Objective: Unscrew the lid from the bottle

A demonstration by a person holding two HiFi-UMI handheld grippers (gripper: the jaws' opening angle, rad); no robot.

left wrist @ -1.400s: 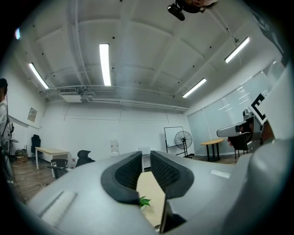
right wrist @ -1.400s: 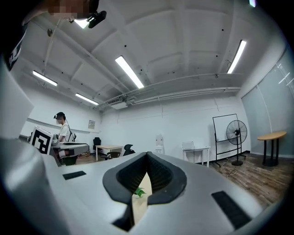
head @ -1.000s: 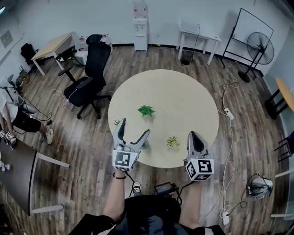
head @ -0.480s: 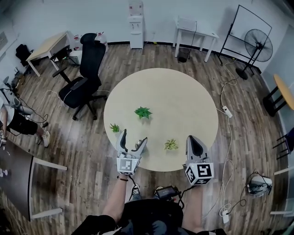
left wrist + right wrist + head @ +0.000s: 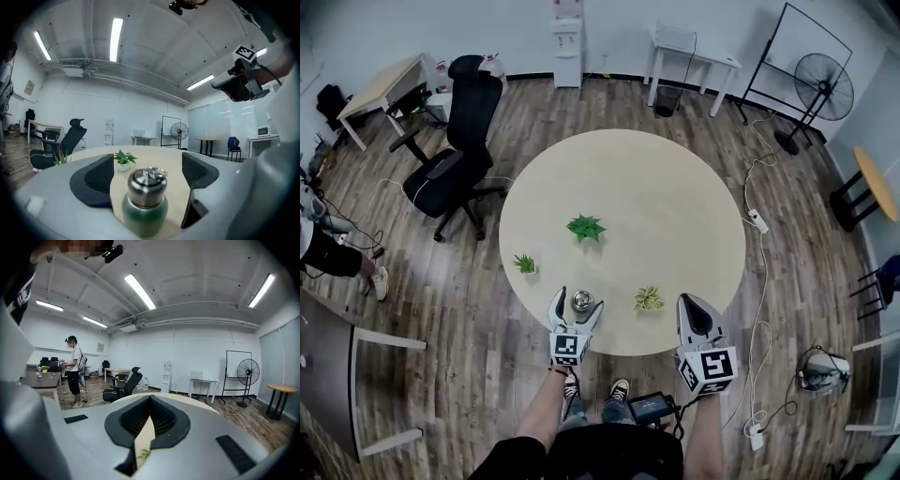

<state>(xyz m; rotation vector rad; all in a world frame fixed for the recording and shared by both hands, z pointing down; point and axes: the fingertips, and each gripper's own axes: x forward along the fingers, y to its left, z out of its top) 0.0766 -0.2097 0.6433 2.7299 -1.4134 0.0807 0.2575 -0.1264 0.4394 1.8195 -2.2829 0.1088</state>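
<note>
A green bottle [image 5: 145,213] with a steel screw lid [image 5: 147,180] stands upright near the front edge of the round table [image 5: 675,206]. In the head view the bottle [image 5: 582,301] shows between the fingers of my left gripper [image 5: 577,302]. The left gripper [image 5: 147,174] is open, with a dark pad [image 5: 96,178] on each side of the lid and a gap on both sides. My right gripper [image 5: 692,304] hovers over the table's front right edge, shut with nothing in it. In the right gripper view its pads [image 5: 161,416] meet.
Three small potted plants [image 5: 584,226] [image 5: 523,263] [image 5: 648,298] stand on the table. A black office chair [image 5: 450,141] is at the left. A fan [image 5: 820,89], a white side table [image 5: 694,52] and floor cables [image 5: 759,225] lie to the right. A person [image 5: 73,369] stands at the far left.
The left gripper has dropped lower and away from the head camera, and the bottle now stands plainly between its open jaws. The right gripper has barely moved.
</note>
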